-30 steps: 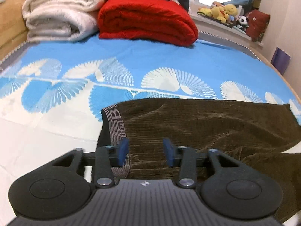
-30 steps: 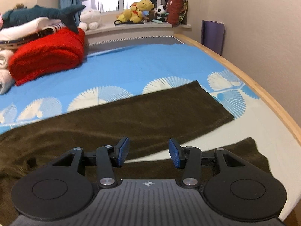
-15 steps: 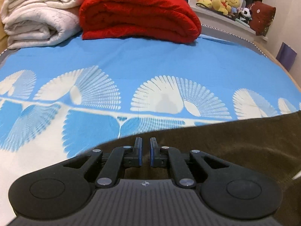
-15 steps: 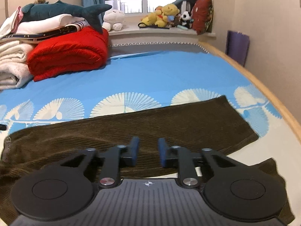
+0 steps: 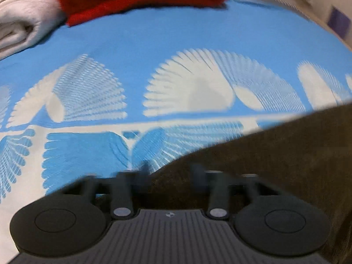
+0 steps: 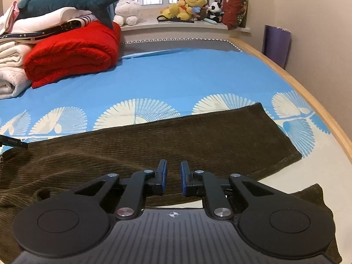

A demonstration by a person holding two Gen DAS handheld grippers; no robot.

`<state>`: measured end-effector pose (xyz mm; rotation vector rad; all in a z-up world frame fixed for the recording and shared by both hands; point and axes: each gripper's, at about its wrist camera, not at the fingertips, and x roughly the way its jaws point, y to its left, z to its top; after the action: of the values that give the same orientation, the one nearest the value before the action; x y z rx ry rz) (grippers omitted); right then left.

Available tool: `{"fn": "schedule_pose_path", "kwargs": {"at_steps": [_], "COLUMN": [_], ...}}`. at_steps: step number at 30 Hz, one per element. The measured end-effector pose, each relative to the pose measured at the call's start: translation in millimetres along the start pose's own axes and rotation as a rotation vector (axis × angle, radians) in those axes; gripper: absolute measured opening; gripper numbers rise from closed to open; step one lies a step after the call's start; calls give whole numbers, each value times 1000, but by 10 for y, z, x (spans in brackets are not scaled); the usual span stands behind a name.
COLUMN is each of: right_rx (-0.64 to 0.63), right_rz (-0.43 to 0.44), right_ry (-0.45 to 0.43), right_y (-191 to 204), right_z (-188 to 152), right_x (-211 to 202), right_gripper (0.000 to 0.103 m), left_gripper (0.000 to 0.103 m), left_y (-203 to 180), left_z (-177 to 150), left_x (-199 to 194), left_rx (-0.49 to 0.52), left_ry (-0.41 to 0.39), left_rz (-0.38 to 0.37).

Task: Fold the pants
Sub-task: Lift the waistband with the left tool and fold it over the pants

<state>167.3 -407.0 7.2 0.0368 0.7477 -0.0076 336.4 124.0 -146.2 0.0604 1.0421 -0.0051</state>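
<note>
**Brown pants spread across the bed, both sets of fingers over the cloth**

I see the bed (image 6: pixel 198 77) filling both views, its blue sheet printed with white fans, a wooden rim along its right side. The brown corduroy pants (image 6: pixel 198 140) lie flat across it, 1 leg reaching toward that rim and a second leg end showing nearer me at lower right. At the head of the bed a folded red blanket (image 6: pixel 72 52) sits beside rolled white blankets (image 6: pixel 11 74), with a plush shark (image 6: pixel 66 2) on the pile. Soft toys (image 6: pixel 189 6) line the windowsill beyond. Nothing lies between my grippers and the cloth.

My right gripper (image 6: pixel 173 177) hangs over the near edge of the upper leg, fingers nearly closed with a narrow gap and no cloth seen between them. My left gripper (image 5: pixel 169 171) is blurred; its fingers stand well apart above the pants' edge.

Against 0.5 s ago, the left fingers have gone from almost pinched to spread, while the right fingers have drawn closer together.
</note>
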Motion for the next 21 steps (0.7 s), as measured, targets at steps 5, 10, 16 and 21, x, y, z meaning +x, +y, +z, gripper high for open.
{"fn": "schedule_pose_path", "kwargs": {"at_steps": [5, 10, 16, 21], "right_rx": [7, 42, 52, 80], "right_rz": [-16, -28, -40, -41], "right_ry": [11, 19, 10, 28], "right_y": [-32, -48, -31, -64], "right_z": [1, -13, -139, -301], "right_x": [33, 19, -170, -352], "right_gripper": [13, 13, 13, 13], "left_gripper": [2, 2, 2, 2], "left_y": [-351, -496, -677, -464], "left_z": [-160, -534, -1691, -2423], "left_x": [-465, -1408, -2386, -2364], "left_rx": [159, 204, 236, 58], "left_ry": [-59, -199, -257, -156], "left_rz": [84, 54, -53, -125]}}
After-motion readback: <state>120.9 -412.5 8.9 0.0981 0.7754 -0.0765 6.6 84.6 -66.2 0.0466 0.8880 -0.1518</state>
